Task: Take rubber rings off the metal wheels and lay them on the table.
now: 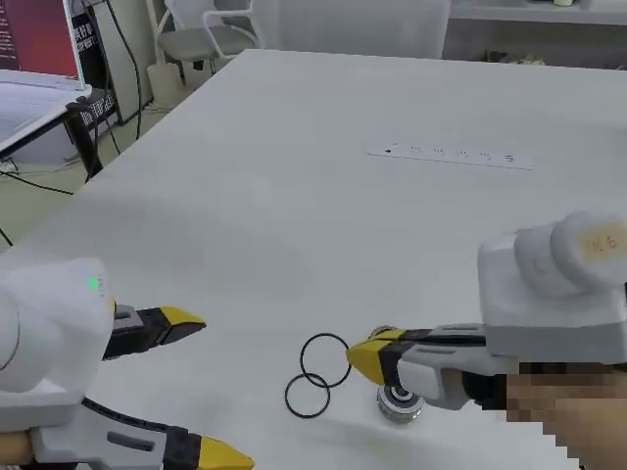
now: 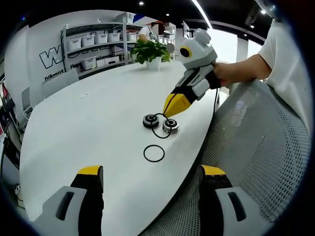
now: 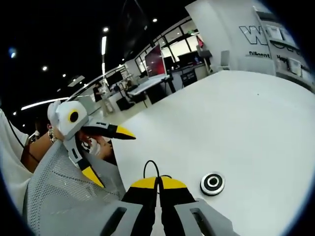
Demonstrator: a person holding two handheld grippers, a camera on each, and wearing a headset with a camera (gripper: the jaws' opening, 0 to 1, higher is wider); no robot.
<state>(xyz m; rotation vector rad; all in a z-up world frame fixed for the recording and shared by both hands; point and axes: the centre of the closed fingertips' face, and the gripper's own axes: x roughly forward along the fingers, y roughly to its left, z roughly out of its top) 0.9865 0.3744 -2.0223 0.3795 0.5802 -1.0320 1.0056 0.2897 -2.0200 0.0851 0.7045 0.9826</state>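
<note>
Tabletop (image 1: 294, 196), white and broad, carries the whole job near its 6 o'clock edge in the head view.

At 8 o'clock in that view the left tool (image 1: 204, 385) hangs with its jaws wide apart and nothing between them. It is well clear of the work.

The right tool (image 1: 364, 358) reaches in from 3 o'clock. Its jaws are pressed together, pinching the rim of a rubber ring, and the right gripper view shows the black loop rising from between the yellow tips.

One metal wheel (image 1: 400, 402) sits at 5 o'clock of those tips, just beside them. The second metal wheel (image 2: 150, 120) lies just beyond, at 12 o'clock of the tips. Whether either wheel has a ring on it cannot be told.

The held rubber ring (image 1: 325, 336) spreads out at 9 o'clock of the tips and appears free of both wheels, at or just above the surface. The loose rubber ring (image 1: 308, 417) lies flat at 7 o'clock of the held one, the two loops overlapping slightly as seen from above.

The step in hand looks like setting down the second ring. The next move calls for parting the right jaws so the loop drops flat. The right tool should then draw back without snagging the ring or nudging the wheels.
</note>
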